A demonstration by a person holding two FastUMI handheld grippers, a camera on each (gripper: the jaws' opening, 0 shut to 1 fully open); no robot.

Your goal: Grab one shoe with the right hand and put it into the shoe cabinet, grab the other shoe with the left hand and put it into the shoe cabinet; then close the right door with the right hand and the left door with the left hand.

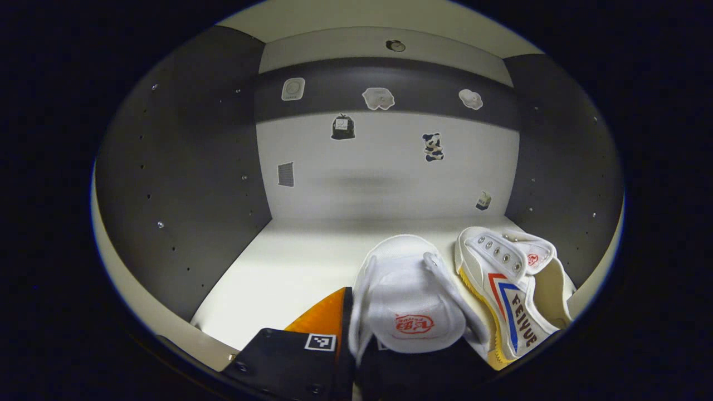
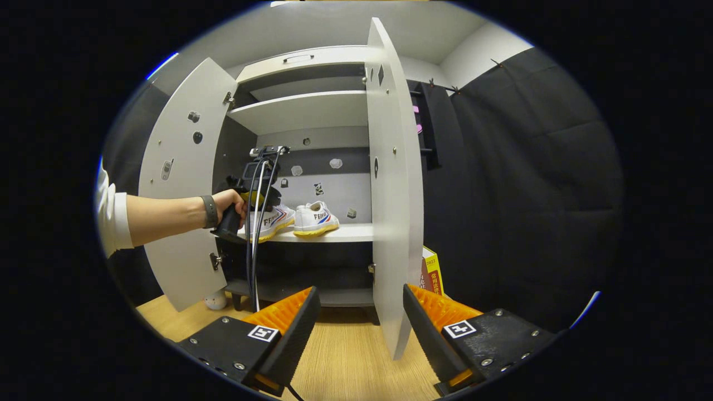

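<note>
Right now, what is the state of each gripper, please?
Left gripper: inside the cabinet, at the left shoe; open or shut cannot be told.
Right gripper: open, holding nothing, in front of the right door.

It was a staged recording booth: a white two-door shoe cabinet [image 2: 390, 184] stood on a pale wood-grain floor [image 2: 345, 356] against black cloth walls [image 2: 518, 184].

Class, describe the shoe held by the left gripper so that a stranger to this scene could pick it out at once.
Find the open shoe cabinet and its middle shelf, where two white shoes sit side by side. The held shoe is the left one as you face the cabinet; the left gripper is at it, while its neighbour sits free.
</note>
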